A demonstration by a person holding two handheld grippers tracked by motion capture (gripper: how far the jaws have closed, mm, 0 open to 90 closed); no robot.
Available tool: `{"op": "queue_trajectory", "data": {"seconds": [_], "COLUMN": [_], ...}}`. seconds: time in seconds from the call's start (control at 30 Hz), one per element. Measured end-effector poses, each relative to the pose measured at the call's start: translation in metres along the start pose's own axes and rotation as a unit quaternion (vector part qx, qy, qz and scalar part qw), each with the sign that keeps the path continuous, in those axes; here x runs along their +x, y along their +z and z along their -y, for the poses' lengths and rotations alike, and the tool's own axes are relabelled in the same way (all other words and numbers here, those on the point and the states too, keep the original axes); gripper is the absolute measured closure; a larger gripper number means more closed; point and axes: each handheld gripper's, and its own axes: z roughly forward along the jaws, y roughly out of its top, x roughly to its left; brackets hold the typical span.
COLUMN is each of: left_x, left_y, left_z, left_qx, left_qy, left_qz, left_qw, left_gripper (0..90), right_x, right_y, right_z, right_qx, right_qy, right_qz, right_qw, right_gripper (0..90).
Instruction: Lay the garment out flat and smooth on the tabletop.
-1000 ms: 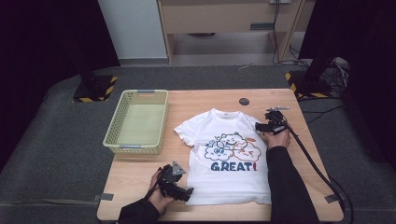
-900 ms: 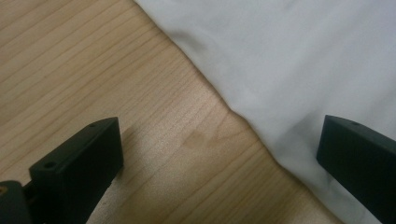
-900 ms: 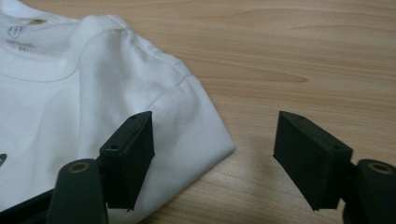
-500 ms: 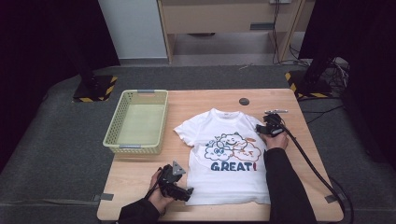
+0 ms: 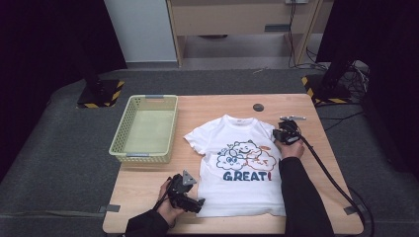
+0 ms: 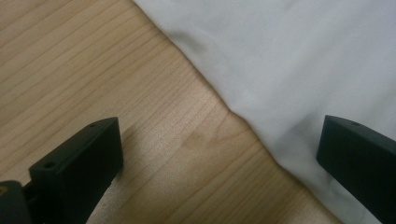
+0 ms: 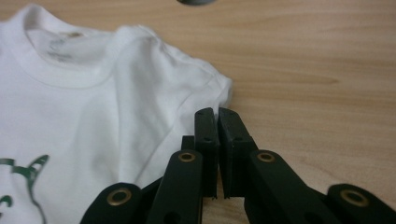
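Observation:
A white T-shirt with a cartoon print and the word GREAT lies flat, face up, on the wooden table. My right gripper is at the shirt's right sleeve. In the right gripper view its jaws have just been closing and now stand together at the sleeve's edge, pinching the cloth. My left gripper sits at the shirt's lower left hem. In the left gripper view it is open wide, with one jaw over bare wood and the other over the white cloth.
A light green mesh basket stands on the table's left part. A small dark disc lies behind the collar, and a thin metallic object behind my right gripper. The right gripper's cable trails off the table's right front.
The right gripper's jaws have closed at the sleeve. Both hands have stayed where they were and the shirt has not shifted.

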Motion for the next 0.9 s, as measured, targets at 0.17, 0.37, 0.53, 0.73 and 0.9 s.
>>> {"op": "queue_trajectory", "data": {"seconds": [0.17, 0.37, 0.53, 0.73, 0.9], "left_x": [0.0, 0.0, 0.0, 0.0, 0.0], "left_y": [0.0, 0.0, 0.0, 0.0, 0.0], "left_z": [0.0, 0.0, -0.001, -0.001, -0.001], "left_qx": [0.0, 0.001, 0.002, 0.003, 0.003], "left_qy": [-0.001, -0.001, -0.001, -0.001, -0.002], "left_qz": [0.0, 0.0, 0.0, 0.0, 0.0], "left_qw": [1.0, 1.0, 1.0, 1.0, 1.0], "left_gripper": [0.0, 0.0, 0.0, 0.0, 0.0], "right_x": [0.007, 0.02, 0.038, 0.065, 0.084], "right_y": [-0.018, -0.041, -0.056, -0.059, -0.047], "right_z": [-0.012, -0.026, -0.03, -0.025, -0.011], "right_qx": [-0.037, -0.068, -0.083, -0.073, -0.057], "right_qy": [-0.005, -0.03, -0.06, -0.107, -0.123], "right_qz": [-0.026, -0.054, -0.08, -0.099, -0.112], "right_qw": [0.999, 0.9958, 0.9915, 0.9866, 0.9845], "right_gripper": [87.1, 87.2, 87.2, 87.2, 87.1]}}
